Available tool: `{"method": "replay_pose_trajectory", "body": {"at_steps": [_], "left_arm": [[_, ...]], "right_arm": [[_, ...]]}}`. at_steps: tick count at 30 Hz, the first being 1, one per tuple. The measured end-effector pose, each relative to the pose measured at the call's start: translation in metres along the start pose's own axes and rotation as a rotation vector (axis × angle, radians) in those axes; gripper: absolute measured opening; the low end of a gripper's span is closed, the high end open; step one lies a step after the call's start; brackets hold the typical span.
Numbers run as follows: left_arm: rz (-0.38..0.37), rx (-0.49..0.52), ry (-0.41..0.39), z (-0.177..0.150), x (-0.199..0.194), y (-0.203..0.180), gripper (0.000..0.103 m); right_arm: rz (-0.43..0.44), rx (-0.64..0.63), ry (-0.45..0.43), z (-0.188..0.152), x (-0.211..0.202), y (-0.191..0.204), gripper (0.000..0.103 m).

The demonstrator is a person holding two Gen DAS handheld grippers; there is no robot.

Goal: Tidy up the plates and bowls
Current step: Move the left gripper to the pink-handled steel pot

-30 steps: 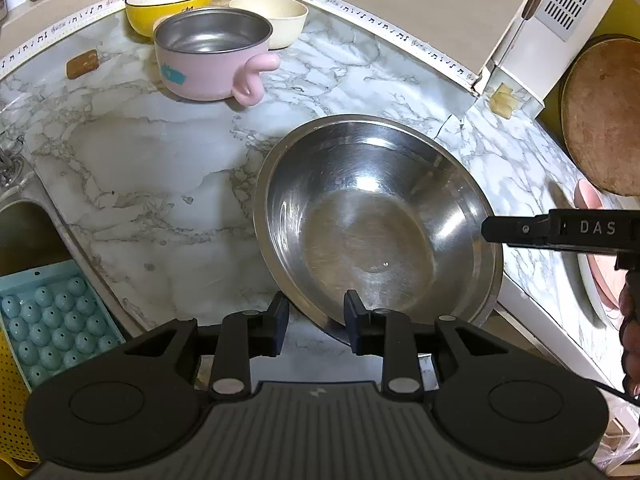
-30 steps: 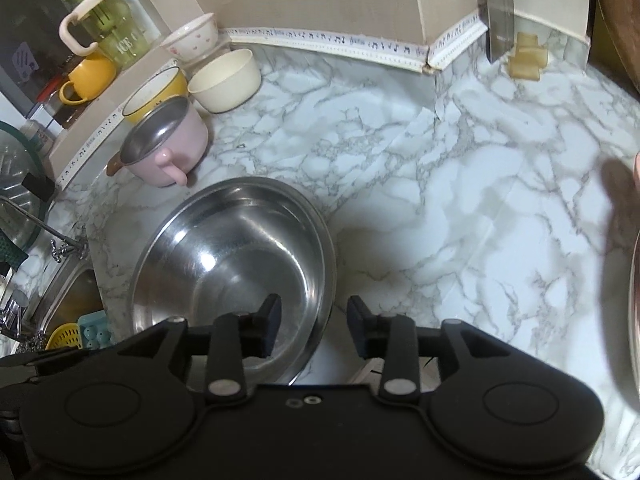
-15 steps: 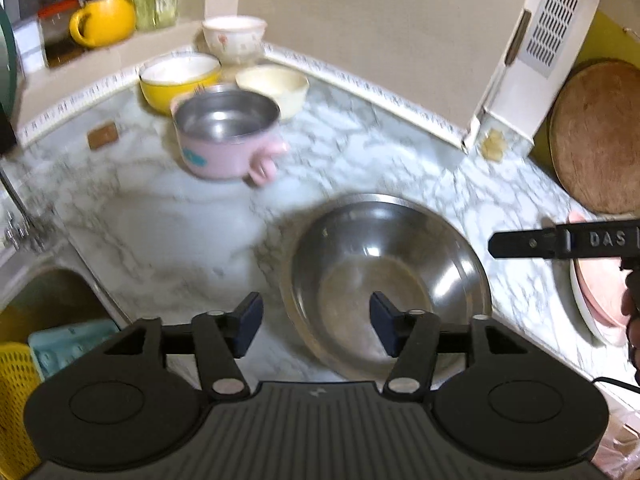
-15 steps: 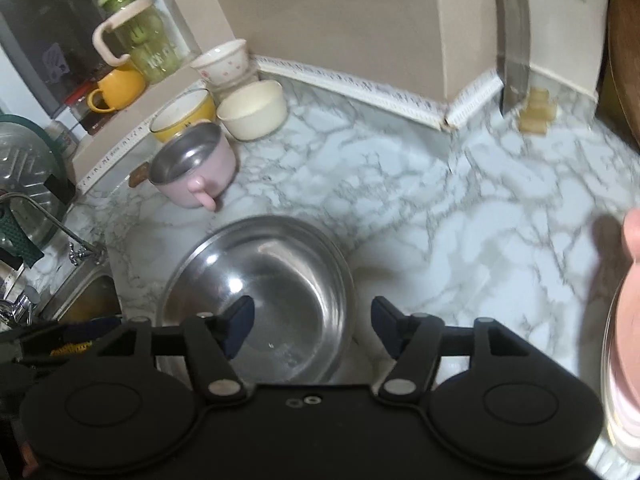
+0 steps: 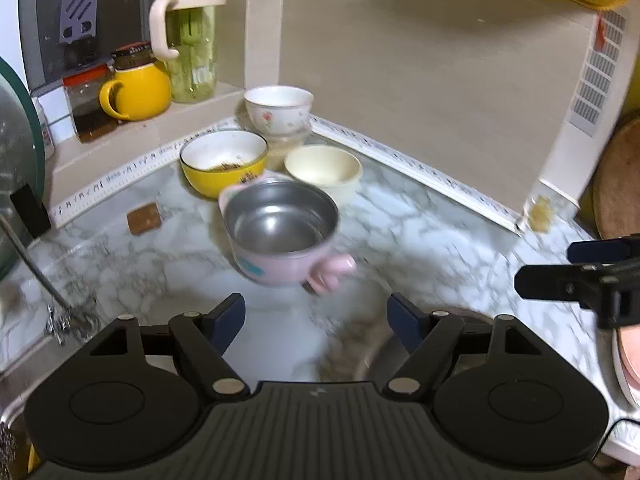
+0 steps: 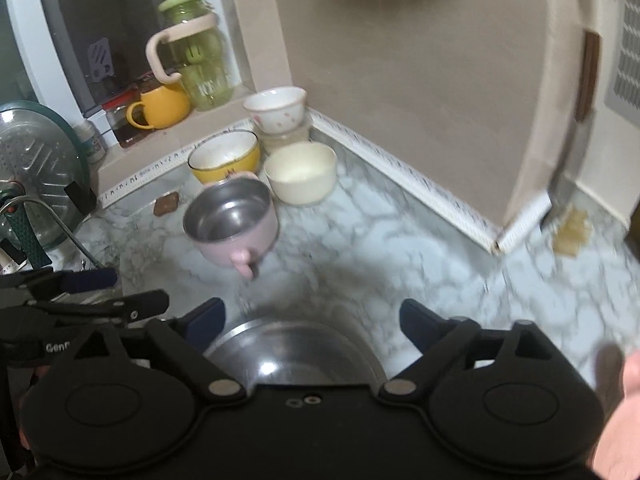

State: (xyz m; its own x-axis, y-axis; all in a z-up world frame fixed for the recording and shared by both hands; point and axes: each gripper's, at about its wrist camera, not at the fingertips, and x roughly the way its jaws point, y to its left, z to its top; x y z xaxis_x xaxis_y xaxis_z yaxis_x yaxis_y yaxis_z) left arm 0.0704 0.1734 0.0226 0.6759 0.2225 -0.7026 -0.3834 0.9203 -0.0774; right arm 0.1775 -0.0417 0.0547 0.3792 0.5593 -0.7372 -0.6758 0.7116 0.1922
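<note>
The big steel bowl [image 6: 292, 354] rests on the marble counter [image 6: 400, 248], mostly hidden under my right gripper [image 6: 312, 318]; in the left wrist view only its blurred rim [image 5: 380, 354] shows. My left gripper [image 5: 316, 318] hovers above the counter beside it. Both grippers' jaws are opening and nothing is between them. Further back stands a pink pot [image 5: 284, 236] with a steel inside. Behind the pot are a yellow bowl [image 5: 224, 164], a cream bowl [image 5: 324, 172] and a white flowered bowl [image 5: 279, 110] stacked on another.
A window ledge holds a yellow mug [image 5: 138, 90] and a green jar [image 5: 192, 44]. A tap [image 5: 36, 272] and sink lie at the left, with a pot lid [image 6: 40, 176] standing there. Pink plates [image 5: 628, 360] sit at the right edge. A wall corner [image 6: 516, 220] juts out at the back right.
Both grippers' jaws have spread wide from around the steel bowl's rim. Both have lifted and drawn back, so the bowl has slid to the bottom of each view and the back bowls show more.
</note>
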Motion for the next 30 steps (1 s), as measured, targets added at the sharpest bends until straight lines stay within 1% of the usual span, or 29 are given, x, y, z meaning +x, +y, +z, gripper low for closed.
{"method": "replay_pose_trajectory", "body": {"at_steps": [1, 6, 12, 18, 20, 24, 25, 29, 30], "left_arm": [[0.011, -0.006, 0.004, 0.004, 0.005, 0.003, 0.078], [0.059, -0.048, 0.039, 0.025, 0.034, 0.023, 0.078], [0.111, -0.091, 0.067, 0.043, 0.067, 0.048, 0.078], [0.132, -0.106, 0.101, 0.057, 0.099, 0.063, 0.078], [0.143, -0.107, 0.107, 0.062, 0.108, 0.067, 0.078], [0.145, -0.123, 0.129, 0.072, 0.125, 0.074, 0.078], [0.147, -0.122, 0.137, 0.074, 0.130, 0.075, 0.078], [0.153, -0.106, 0.179, 0.078, 0.150, 0.076, 0.078], [0.158, -0.103, 0.185, 0.078, 0.153, 0.075, 0.078]], "right_arm": [[-0.002, -0.010, -0.008, 0.005, 0.003, 0.003, 0.101], [-0.020, -0.054, -0.026, 0.028, 0.027, 0.014, 0.103], [-0.045, -0.076, -0.012, 0.052, 0.067, 0.024, 0.103], [-0.073, -0.128, -0.001, 0.069, 0.102, 0.035, 0.102], [-0.077, -0.127, 0.012, 0.073, 0.113, 0.038, 0.101], [-0.079, -0.112, 0.053, 0.081, 0.139, 0.038, 0.095], [-0.076, -0.107, 0.065, 0.083, 0.146, 0.038, 0.091], [-0.063, -0.074, 0.107, 0.088, 0.168, 0.037, 0.084], [-0.057, -0.067, 0.121, 0.089, 0.173, 0.036, 0.081]]}}
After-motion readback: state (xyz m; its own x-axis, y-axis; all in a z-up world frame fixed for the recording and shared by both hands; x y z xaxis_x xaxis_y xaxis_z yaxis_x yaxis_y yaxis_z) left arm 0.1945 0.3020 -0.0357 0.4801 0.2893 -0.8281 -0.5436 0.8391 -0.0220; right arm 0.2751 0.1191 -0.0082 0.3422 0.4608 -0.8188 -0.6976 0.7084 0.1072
